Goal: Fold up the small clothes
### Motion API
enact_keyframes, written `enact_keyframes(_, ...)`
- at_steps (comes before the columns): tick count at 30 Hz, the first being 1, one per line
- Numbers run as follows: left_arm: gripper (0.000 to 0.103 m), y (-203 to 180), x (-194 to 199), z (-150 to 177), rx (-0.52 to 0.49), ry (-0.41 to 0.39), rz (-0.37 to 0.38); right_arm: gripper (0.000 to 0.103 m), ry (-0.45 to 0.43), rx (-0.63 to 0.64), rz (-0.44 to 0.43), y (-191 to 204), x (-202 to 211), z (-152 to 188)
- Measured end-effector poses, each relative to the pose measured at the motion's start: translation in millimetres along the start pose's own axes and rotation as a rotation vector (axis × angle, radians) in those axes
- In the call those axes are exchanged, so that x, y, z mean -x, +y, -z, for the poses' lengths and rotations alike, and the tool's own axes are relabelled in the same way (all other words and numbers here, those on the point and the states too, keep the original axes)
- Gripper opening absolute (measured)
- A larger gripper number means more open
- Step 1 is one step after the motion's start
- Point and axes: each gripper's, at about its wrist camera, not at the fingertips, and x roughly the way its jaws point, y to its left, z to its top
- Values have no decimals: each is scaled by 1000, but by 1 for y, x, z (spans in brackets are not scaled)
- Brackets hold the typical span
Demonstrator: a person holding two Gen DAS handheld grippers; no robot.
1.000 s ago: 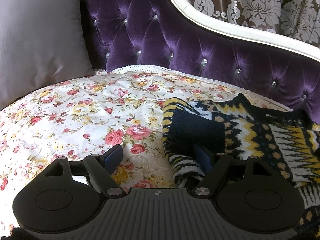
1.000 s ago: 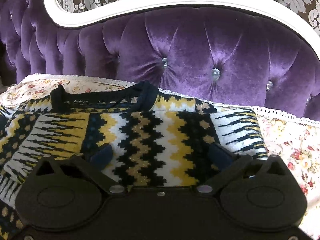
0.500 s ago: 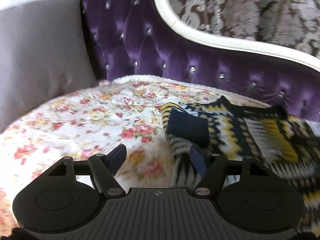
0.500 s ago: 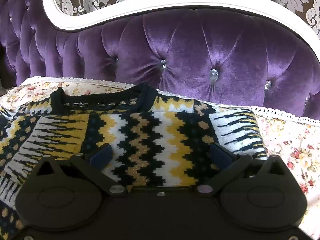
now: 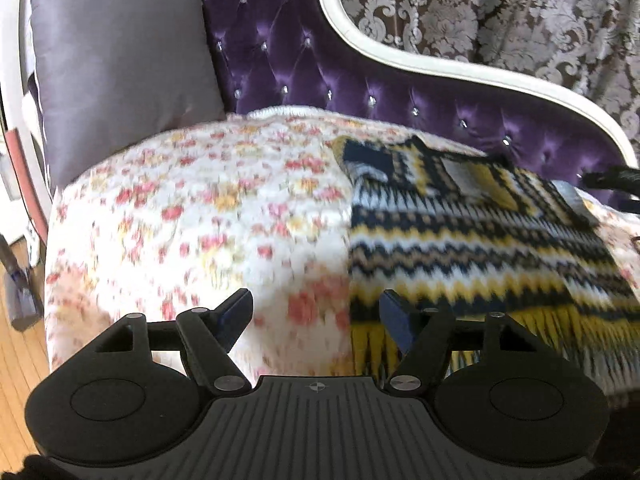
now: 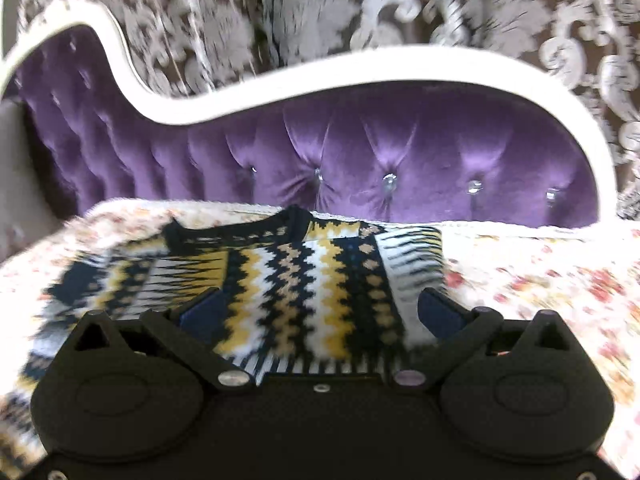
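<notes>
Sweater [image 5: 472, 232] on quilt [image 5: 208, 216], cushion [image 5: 120, 68] behind.

Left matte-black plastic gripper [image 5: 316, 314]: ribbed housing, crosshair mark, silver pivot screws, two round discs, blue finger pads [image 5: 236, 312]. Right matte-black gripper [image 6: 320, 312]: same build, smooth housing.

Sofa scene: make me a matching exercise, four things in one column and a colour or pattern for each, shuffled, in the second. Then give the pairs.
Things
1. cushion
2. sofa back
3. sweater
4. bed cover

Colour or pattern
A. navy, yellow and white zigzag knit
B. plain grey
C. white with small pink and yellow flowers
D. tufted purple velvet with a white frame

Pairs: 1-B, 2-D, 3-A, 4-C
</notes>
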Motion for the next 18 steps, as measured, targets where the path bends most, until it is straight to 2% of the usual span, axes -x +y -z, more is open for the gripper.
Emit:
enact_keyframes(7,69,-7,20,31,-47,38,66,102,20,-82,-13,-26,94,27)
enact_keyframes(13,69,-17,32,58,-73,75,115,102,125,-108,-29,-33,142,66)
enact_keyframes(18,69,-27,38,73,-94,94,146,102,218,-107,-30,-28,166,99)
